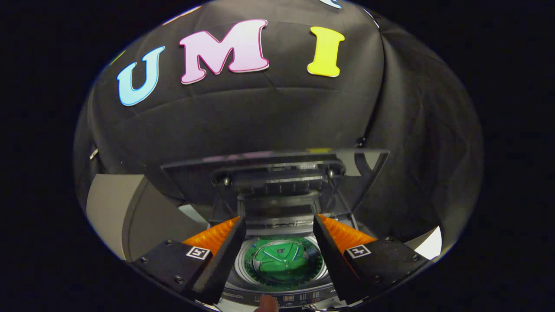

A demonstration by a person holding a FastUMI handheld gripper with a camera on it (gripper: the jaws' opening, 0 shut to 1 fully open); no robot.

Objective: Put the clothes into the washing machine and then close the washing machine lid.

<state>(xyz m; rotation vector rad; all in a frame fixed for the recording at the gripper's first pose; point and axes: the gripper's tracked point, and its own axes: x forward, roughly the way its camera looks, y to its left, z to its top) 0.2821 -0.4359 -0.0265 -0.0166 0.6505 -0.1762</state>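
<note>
Gripper (279,234) wide open, empty, above washing machine (277,288); green clothes (282,260) in drum, lid (277,173) up behind; front panel partly cut off.

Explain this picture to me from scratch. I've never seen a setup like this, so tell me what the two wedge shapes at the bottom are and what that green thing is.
The camera rides on a handheld claw and looks forward along it, with a fisheye lens that bends everything round. The two wedges are the claw's fingers, spread open and holding nothing. Below and between them stands a top-loading washing machine. The green thing is a piece of clothing already lying inside its drum. The clear panel standing up beyond the fingers is the machine's lid, still raised. At the machine's front edge a fingertip of a person shows. The dark cloth behind is the booth's wall.
</note>
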